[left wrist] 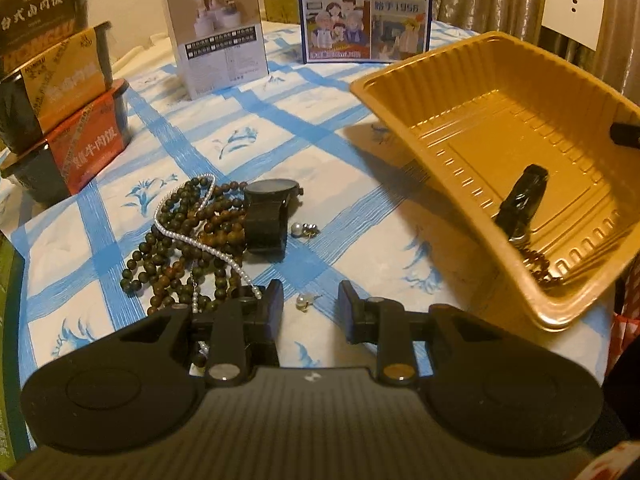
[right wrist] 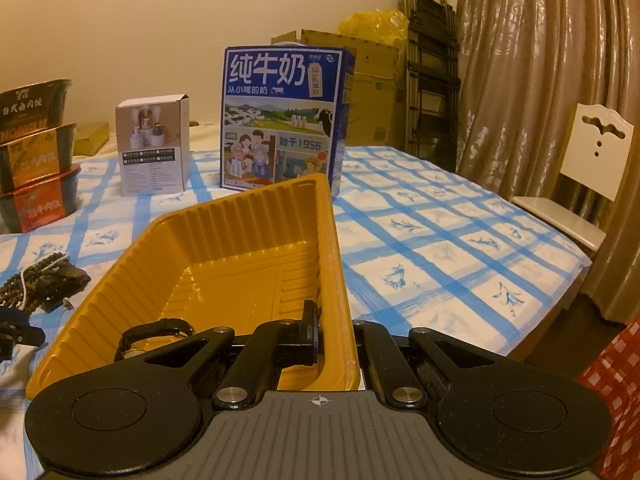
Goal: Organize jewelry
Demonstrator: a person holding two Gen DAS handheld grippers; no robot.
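My left gripper point(left wrist: 311, 308) hangs open just over the blue-checked tablecloth, a small pearl earring point(left wrist: 304, 302) lying between its fingertips, untouched. Beyond it lies a tangle of brown wooden bead strands point(left wrist: 184, 240) and a pearl necklace point(left wrist: 200, 240), with a black watch point(left wrist: 267, 216) and a second pearl earring point(left wrist: 303, 229) beside it. The gold plastic tray point(left wrist: 460, 92) sits tilted at right, holding another black watch point(left wrist: 522, 200) and a beaded bracelet point(left wrist: 540, 270). My right gripper point(right wrist: 334, 334) is shut on the tray's point(right wrist: 240, 216) right wall; its outer finger is hidden behind that wall.
Three stacked meal bowls point(left wrist: 60, 100) stand at the left, a white box point(left wrist: 218, 36) and a blue milk carton point(left wrist: 364, 12) at the back. A white chair point(right wrist: 592, 168) and curtain lie past the table's right edge point(right wrist: 560, 280). A red checked bag point(right wrist: 616, 392) is nearby.
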